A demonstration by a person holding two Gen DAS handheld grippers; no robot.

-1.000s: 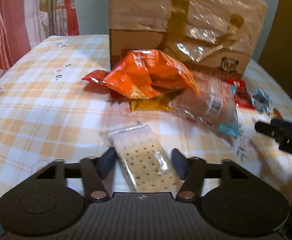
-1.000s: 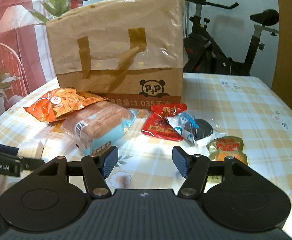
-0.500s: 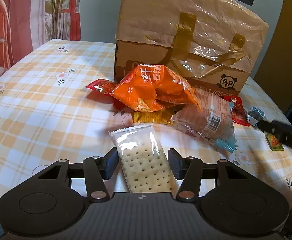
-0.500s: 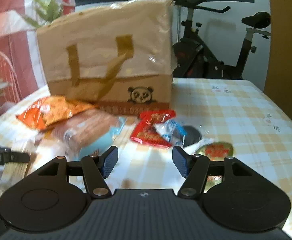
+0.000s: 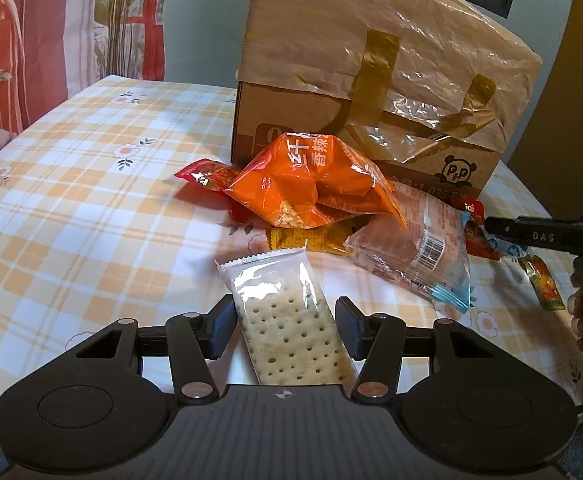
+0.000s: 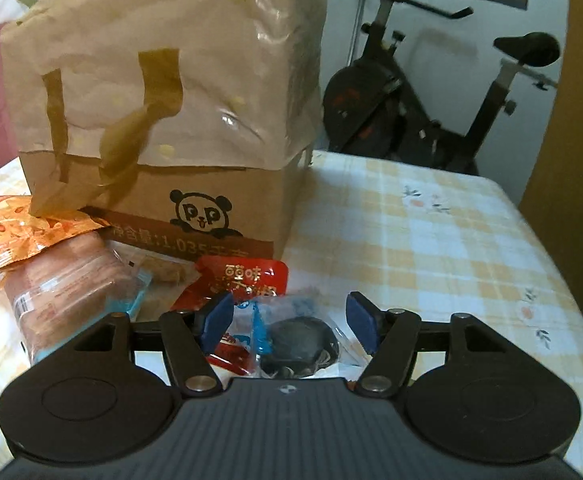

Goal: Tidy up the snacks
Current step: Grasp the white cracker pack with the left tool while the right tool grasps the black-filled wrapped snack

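Two grips are forming: my left gripper [image 5: 285,326] stands spread around the clear-wrapped perforated cracker packet [image 5: 287,320] on the checked tablecloth [image 5: 91,208]; my right gripper [image 6: 287,324], also spread, brackets the dark round cookie in clear wrap [image 6: 297,340]. Next I judge both should pinch, then lift toward the brown panda-print cardboard box [image 6: 211,208]

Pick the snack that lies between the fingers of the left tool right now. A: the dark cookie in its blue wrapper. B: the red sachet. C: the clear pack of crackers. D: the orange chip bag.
C: in the left wrist view the pack of crackers lies between the open fingers of the left tool, while the orange chip bag sits farther off by the cardboard box.
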